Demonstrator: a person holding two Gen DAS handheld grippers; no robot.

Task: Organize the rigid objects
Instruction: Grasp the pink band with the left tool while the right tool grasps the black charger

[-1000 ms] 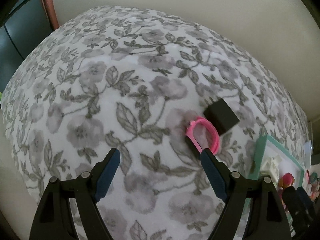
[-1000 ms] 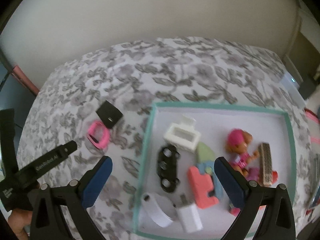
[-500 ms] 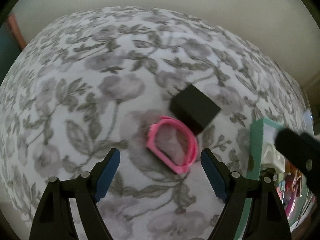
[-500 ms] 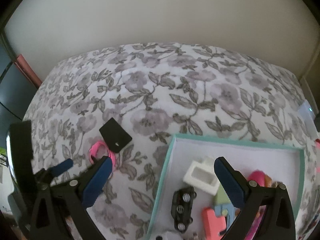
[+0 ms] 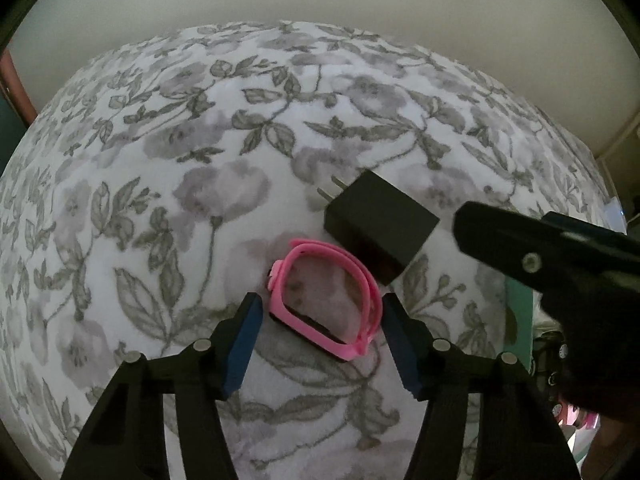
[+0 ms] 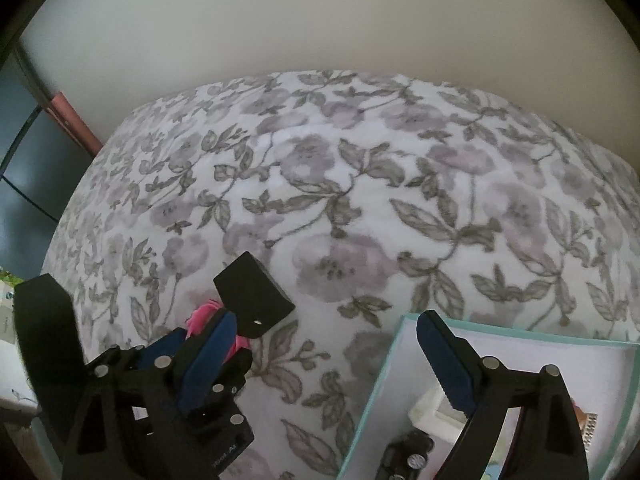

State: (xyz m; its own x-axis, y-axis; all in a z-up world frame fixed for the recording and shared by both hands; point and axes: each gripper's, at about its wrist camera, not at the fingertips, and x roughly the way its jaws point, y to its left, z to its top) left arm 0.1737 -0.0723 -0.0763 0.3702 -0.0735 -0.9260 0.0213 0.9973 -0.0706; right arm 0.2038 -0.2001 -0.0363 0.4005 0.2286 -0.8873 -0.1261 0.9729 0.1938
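Note:
A pink band (image 5: 324, 308) lies on the floral cloth (image 5: 200, 160), with a black plug charger (image 5: 380, 220) touching its far side. My left gripper (image 5: 322, 305) points steeply down and straddles the band. Its jaws are closing, and both blue pads sit just off the band's sides. In the right wrist view the charger (image 6: 252, 296) lies just past the left fingertip of my right gripper (image 6: 328, 320). That gripper's jaws are wide and closing slightly, with only cloth and the tray corner between them. The left gripper's body hides most of the band (image 6: 200, 316).
A teal-rimmed tray (image 6: 384, 380) at lower right holds a white block (image 6: 430, 408), a black toy car (image 6: 412, 452) and other toys. The right gripper's black body (image 5: 560, 256) reaches in from the right. A pale wall stands behind the cloth; dark furniture (image 6: 24, 160) stands at left.
The left gripper moved right and down until it straddled the pink band, then narrowed its jaws. The right gripper swung left, away from the tray's middle and towards the charger.

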